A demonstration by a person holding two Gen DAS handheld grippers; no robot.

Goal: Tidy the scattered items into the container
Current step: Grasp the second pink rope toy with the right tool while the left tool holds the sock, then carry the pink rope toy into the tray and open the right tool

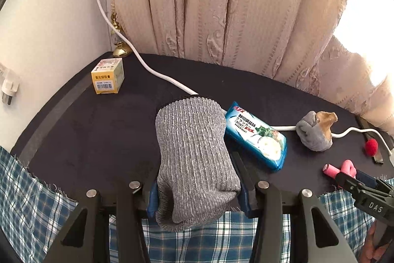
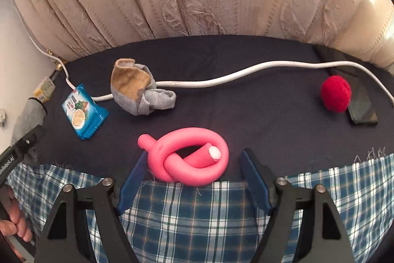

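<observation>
My left gripper [image 1: 197, 196] is shut on a grey knit glove [image 1: 194, 154], which stands up between the blue pads over the table's front edge. In the right wrist view the glove [image 2: 29, 115] and the left gripper [image 2: 30, 142] show at the far left. A pink foam tube tied in a knot [image 2: 189, 157] lies at the edge of the dark table [image 2: 246, 120]. My right gripper [image 2: 194, 153] is open around the tube, with a clear gap on the right side. The left wrist view has the tube [image 1: 342, 168] and right gripper [image 1: 354, 180] at lower right.
On the table lie a blue cracker packet [image 1: 256, 137], a grey-and-tan sock bundle [image 2: 138, 90], a red pom-pom [image 2: 336, 93], a yellow box [image 1: 107, 75], a white cable [image 2: 234, 78] and a dark flat slab [image 2: 362, 105]. Curtains [image 1: 221, 4] hang behind. Plaid cloth [image 2: 192, 213] covers the front.
</observation>
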